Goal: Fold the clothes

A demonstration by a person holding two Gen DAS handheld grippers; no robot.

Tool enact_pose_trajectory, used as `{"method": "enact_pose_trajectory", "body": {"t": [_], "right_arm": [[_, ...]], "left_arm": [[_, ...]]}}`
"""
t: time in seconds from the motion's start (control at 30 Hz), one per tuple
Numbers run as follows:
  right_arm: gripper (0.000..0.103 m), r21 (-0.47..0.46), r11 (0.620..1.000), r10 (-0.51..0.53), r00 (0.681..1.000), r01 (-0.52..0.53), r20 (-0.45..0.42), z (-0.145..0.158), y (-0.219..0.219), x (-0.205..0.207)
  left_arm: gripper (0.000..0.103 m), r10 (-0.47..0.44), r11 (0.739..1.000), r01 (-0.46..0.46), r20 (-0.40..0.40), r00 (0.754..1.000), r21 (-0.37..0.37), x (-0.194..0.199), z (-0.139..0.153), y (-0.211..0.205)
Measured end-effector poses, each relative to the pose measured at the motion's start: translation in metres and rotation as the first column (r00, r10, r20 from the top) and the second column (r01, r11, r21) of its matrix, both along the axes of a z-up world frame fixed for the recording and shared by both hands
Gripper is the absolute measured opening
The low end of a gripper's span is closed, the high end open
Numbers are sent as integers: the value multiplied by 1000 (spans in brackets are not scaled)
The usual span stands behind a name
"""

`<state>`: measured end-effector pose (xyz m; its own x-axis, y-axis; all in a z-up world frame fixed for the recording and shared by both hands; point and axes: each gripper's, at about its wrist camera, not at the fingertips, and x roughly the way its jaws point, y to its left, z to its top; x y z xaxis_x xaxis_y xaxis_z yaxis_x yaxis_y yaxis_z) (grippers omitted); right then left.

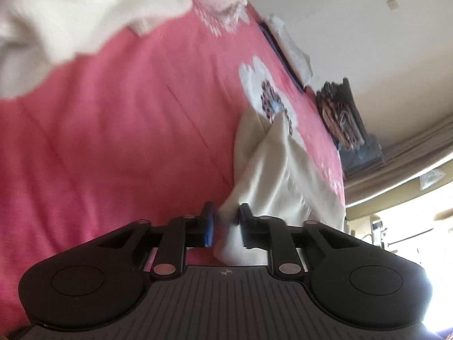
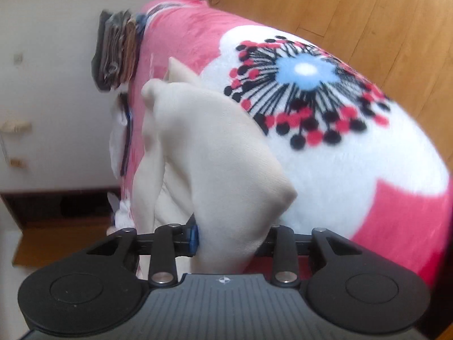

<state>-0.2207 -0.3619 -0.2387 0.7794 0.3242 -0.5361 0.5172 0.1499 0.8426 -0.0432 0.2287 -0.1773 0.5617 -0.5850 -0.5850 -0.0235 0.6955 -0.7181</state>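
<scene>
A cream garment [image 1: 271,170] lies on a pink flowered blanket [image 1: 127,127]. In the left wrist view one end of it runs in between the fingers of my left gripper [image 1: 226,223] and fills the gap between the blue pads. Another cream piece [image 1: 56,19] lies blurred at the upper left. In the right wrist view a thick bunch of the cream garment [image 2: 215,147] rises from my right gripper [image 2: 232,235]. It presses against the blue left pad [image 2: 194,236] and hides the right finger. Both grippers are shut on the cloth.
A stack of folded dark and brown clothes [image 1: 339,116] [image 2: 117,53] sits at the blanket's far edge by the white wall. White cloth [image 1: 291,45] lies beside it. Wooden floor [image 2: 354,5] borders the bed past the large flower print [image 2: 305,85].
</scene>
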Motion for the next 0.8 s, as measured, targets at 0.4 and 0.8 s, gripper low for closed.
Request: {"method": "enact_pose_trajectory", "body": {"t": [0.4, 0.8], "right_arm": [[50, -546, 823, 92, 986, -155, -141, 149, -8, -17], [50, -618, 729, 264, 954, -293, -141, 127, 57, 76]], "left_arm": [[16, -286, 891, 171, 227, 931, 420, 25, 28, -70], [41, -247, 943, 168, 266, 932, 288, 49, 27, -48]]}}
